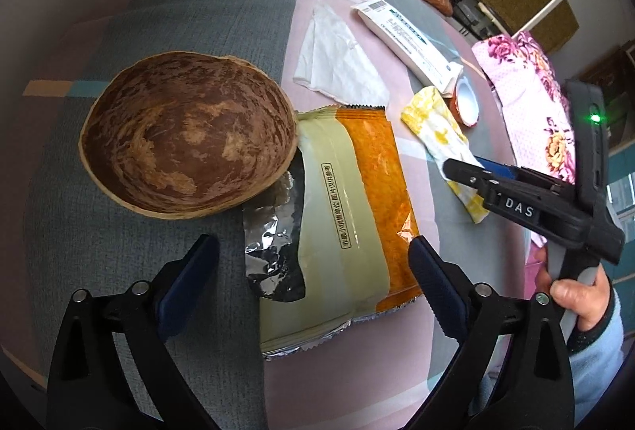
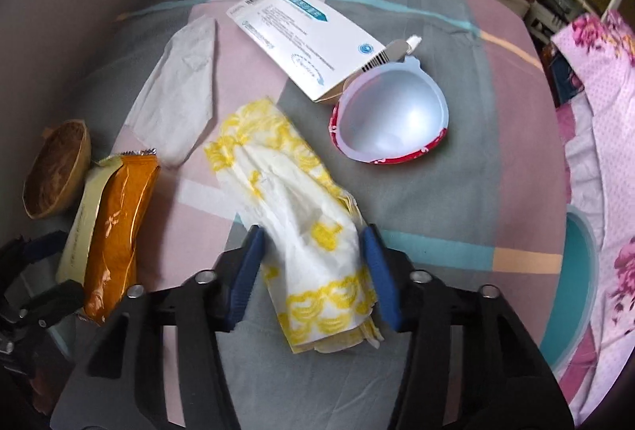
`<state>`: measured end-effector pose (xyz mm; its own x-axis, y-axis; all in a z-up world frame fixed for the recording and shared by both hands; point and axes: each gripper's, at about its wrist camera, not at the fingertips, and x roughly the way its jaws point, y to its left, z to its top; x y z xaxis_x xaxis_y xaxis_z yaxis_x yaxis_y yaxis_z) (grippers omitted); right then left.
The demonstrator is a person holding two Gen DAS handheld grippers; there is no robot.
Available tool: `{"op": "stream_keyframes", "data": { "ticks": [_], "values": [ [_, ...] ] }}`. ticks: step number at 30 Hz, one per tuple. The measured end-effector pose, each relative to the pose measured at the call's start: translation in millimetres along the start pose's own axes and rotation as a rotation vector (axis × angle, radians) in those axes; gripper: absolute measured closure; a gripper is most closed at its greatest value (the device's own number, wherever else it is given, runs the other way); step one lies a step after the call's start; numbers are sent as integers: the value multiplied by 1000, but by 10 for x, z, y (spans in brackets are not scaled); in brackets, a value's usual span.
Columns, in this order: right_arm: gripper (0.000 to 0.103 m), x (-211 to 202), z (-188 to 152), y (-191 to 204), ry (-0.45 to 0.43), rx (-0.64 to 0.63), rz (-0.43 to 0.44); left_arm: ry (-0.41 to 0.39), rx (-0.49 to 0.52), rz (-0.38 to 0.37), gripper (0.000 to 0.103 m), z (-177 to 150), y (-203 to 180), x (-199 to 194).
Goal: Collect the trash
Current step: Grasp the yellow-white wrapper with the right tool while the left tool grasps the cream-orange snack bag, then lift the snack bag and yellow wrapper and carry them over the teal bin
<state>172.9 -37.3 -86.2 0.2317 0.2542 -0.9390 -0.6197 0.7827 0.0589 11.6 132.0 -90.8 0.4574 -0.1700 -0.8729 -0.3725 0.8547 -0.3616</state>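
Observation:
A yellow-and-white wrapper [image 2: 301, 215] lies on the cloth-covered table. My right gripper [image 2: 313, 251] is open with its jaws on either side of the wrapper's near end; it also shows in the left wrist view [image 1: 460, 168] over the same wrapper [image 1: 436, 128]. My left gripper [image 1: 313, 263] is open, jaws straddling an orange-and-cream snack bag [image 1: 349, 223] with torn foil. The bag also shows at the left in the right wrist view [image 2: 111, 223].
A brown bowl [image 1: 186, 140] sits left of the snack bag. A white tissue [image 1: 337, 60], a white carton [image 1: 405, 33] and a red-rimmed foil cup [image 2: 393, 116] lie farther back. Pink floral fabric [image 1: 528, 92] lies at the right.

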Motion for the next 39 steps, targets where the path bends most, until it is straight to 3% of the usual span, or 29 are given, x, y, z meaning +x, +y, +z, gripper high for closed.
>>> {"op": "stream_keyframes", "data": {
  "ticks": [2,7,12,16,22,24,26,28,32,39],
  "values": [
    [96,-24,-33,-27,0,10,29,9,11,8,4,6,-67,31],
    [97,-172,-154,-173,-30,73,89,32,49,33,4,13,-248,120],
    [97,-294,-279,-352,-45,140,118,41,97,152,4,-9,-465,227],
    [97,-349,-425,-520,-54,190,138,66,112,175,4,2,-602,298],
    [97,-435,-553,-688,-81,235,170,15,134,223,5,23,-707,383],
    [97,-429,-561,-722,-88,240,179,-9,173,236,15,-5,-788,376],
    [97,-457,-609,-767,-96,249,190,-21,191,224,43,-13,-849,349],
    [97,-467,-633,-802,-103,260,199,-28,203,215,56,-8,-920,334],
    [97,-551,-701,-894,-129,286,220,-29,232,189,63,-31,-1062,325],
    [97,-660,-808,-1043,-160,336,238,-71,293,132,64,-80,-1305,155]
  ]
}}
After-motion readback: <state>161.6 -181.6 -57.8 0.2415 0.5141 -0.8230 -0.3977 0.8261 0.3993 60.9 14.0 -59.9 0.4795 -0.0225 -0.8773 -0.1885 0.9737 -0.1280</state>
